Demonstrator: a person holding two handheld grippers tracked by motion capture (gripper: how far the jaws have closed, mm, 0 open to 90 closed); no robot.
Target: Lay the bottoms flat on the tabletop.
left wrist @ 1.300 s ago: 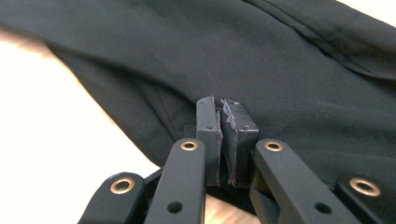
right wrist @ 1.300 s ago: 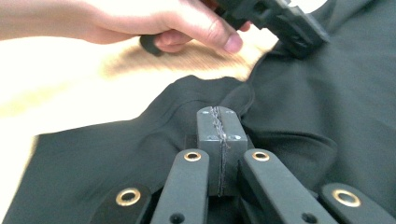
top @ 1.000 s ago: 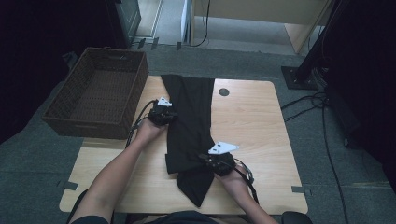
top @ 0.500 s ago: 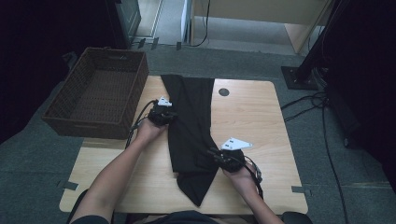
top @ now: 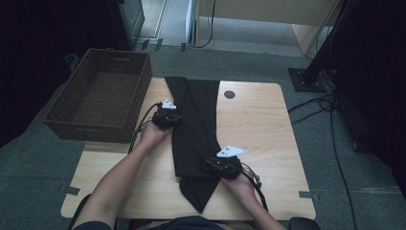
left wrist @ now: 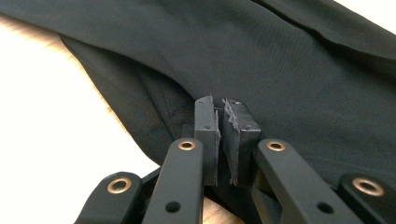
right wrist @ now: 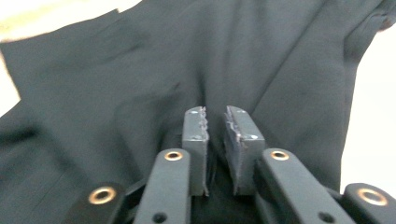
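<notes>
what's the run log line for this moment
left gripper: shut on black garment | right gripper: jaws just opened slightly, cloth between | basket: empty

High view looks forward and down over the whole surface; both gripper views sit close behind their jaws, sharing the black garment.

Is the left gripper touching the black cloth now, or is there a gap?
Touching. In the left gripper view, the left gripper has its pads nearly together with a fold of the black cloth pinched between them.
</notes>
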